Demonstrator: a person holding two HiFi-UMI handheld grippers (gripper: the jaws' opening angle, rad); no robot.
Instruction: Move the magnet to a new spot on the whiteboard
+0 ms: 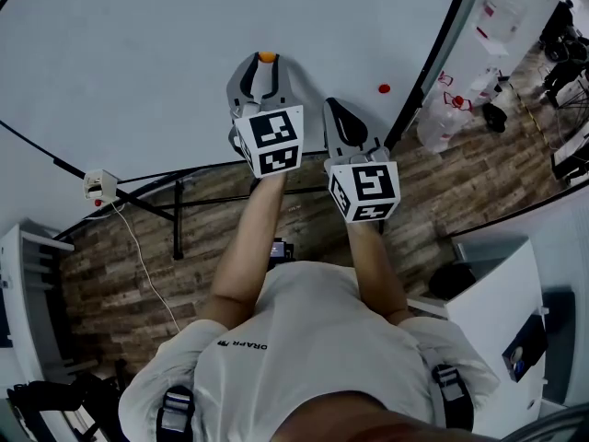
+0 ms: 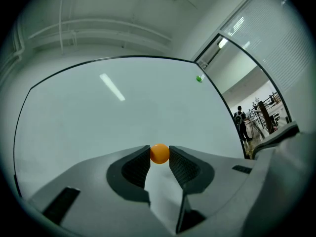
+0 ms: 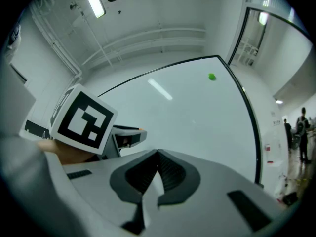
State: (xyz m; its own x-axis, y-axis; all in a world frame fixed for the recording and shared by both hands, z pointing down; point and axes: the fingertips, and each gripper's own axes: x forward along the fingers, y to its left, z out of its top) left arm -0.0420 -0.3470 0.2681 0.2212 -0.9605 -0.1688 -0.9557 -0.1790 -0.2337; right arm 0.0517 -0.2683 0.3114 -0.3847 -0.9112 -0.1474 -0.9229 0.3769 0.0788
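Observation:
A small orange round magnet [image 2: 159, 153] sits pinched between the tips of my left gripper [image 2: 159, 150], which is shut on it. In the head view the same magnet [image 1: 267, 57] shows at the end of the left gripper [image 1: 264, 63], up against the whiteboard [image 1: 138, 53]; whether it touches the board I cannot tell. My right gripper [image 1: 339, 107] is held lower and to the right, its jaws shut on nothing [image 3: 157, 153]. The left gripper's marker cube [image 3: 83, 118] shows at the left of the right gripper view.
A red magnet [image 1: 384, 88] sticks near the board's right edge, and a green one [image 2: 199, 78] [image 3: 212, 76] sits higher up. The board's black stand [image 1: 177, 212] rests on a wooden floor. A big water bottle [image 1: 440, 122] and white cabinets [image 1: 502, 311] stand to the right.

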